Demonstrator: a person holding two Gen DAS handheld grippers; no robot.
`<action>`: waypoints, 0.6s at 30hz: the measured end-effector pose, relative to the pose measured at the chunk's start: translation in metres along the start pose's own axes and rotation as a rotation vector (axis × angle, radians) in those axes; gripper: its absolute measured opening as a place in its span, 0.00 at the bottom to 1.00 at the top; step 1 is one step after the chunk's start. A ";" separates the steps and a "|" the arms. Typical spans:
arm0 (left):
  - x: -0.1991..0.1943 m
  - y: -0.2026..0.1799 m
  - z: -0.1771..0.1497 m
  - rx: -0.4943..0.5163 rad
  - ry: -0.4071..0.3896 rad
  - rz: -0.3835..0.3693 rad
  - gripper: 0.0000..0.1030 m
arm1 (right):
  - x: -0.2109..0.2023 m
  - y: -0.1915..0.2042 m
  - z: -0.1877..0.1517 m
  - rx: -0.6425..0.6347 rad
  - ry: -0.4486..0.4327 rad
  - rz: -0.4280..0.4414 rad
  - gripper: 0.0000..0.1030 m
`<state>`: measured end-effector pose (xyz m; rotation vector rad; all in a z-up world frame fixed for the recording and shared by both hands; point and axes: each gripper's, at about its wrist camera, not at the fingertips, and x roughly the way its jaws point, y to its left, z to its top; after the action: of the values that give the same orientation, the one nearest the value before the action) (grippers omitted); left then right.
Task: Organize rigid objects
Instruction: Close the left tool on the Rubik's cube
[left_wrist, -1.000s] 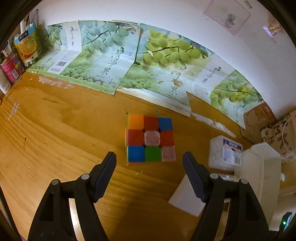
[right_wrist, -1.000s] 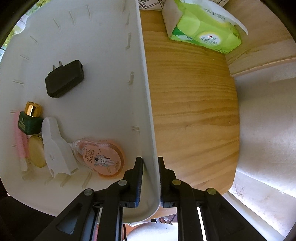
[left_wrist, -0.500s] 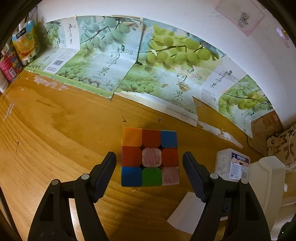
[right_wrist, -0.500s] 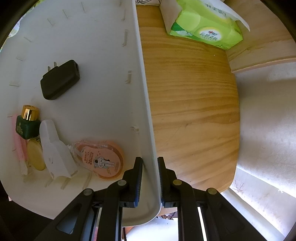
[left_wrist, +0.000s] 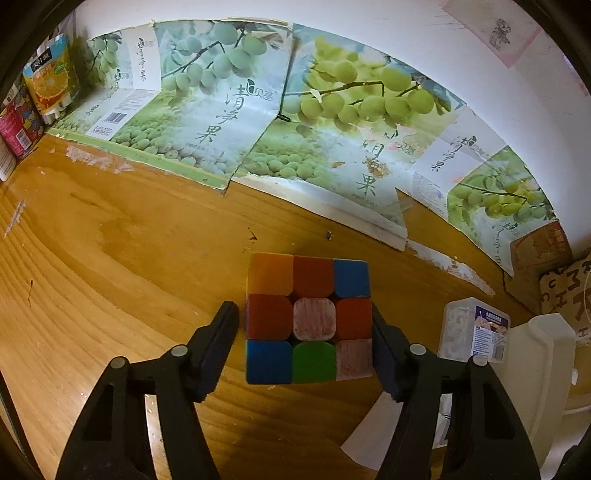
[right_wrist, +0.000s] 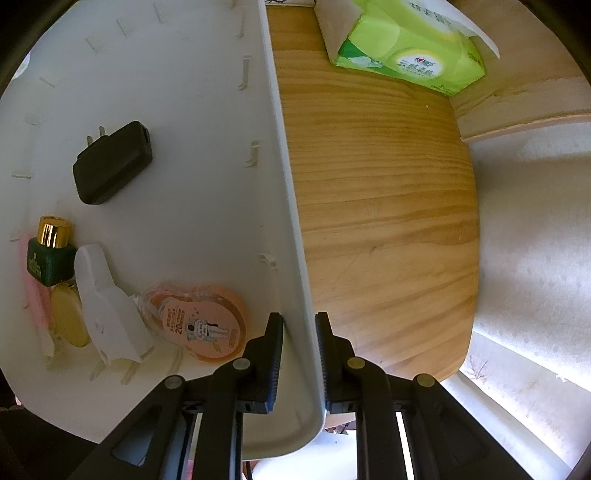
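A colourful puzzle cube (left_wrist: 308, 319) sits on the wooden table. My left gripper (left_wrist: 303, 310) points down over it, with the cube between its closing jaws. The right finger (left_wrist: 384, 343) touches the cube's side, while a thin gap remains at the left finger (left_wrist: 221, 339). In the right wrist view my right gripper (right_wrist: 299, 317) is shut on the side wall of a white bin (right_wrist: 284, 184). Inside the bin lie a black charger (right_wrist: 110, 162), a green bottle with a gold cap (right_wrist: 50, 251), a white plastic piece (right_wrist: 107, 317) and a round orange pack (right_wrist: 199, 321).
A clear box with a blue label (left_wrist: 474, 332) and the white bin (left_wrist: 543, 369) stand right of the cube, with a white paper sheet (left_wrist: 369, 439) in front. Grape-printed cardboard (left_wrist: 258, 129) lines the wall. Cartons (left_wrist: 51, 85) stand far left. A green tissue pack (right_wrist: 406, 48) lies beyond the bin.
The left gripper has sunk toward the cube, which now lies between the fingers, and the jaws have narrowed around it. The right gripper keeps its hold on the bin wall.
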<state>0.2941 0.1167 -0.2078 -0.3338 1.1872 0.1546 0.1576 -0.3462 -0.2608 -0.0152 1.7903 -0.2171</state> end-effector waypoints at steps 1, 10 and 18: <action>0.000 0.000 0.000 0.000 -0.005 -0.001 0.65 | 0.000 0.000 0.001 0.001 0.000 -0.002 0.17; -0.001 -0.004 -0.001 0.029 -0.017 0.016 0.63 | 0.003 -0.003 0.000 0.002 -0.004 -0.008 0.18; -0.005 -0.002 -0.003 0.034 -0.014 0.018 0.63 | 0.002 -0.001 -0.001 0.009 -0.006 -0.009 0.18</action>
<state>0.2901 0.1141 -0.2043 -0.2916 1.1775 0.1523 0.1558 -0.3471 -0.2619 -0.0177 1.7836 -0.2318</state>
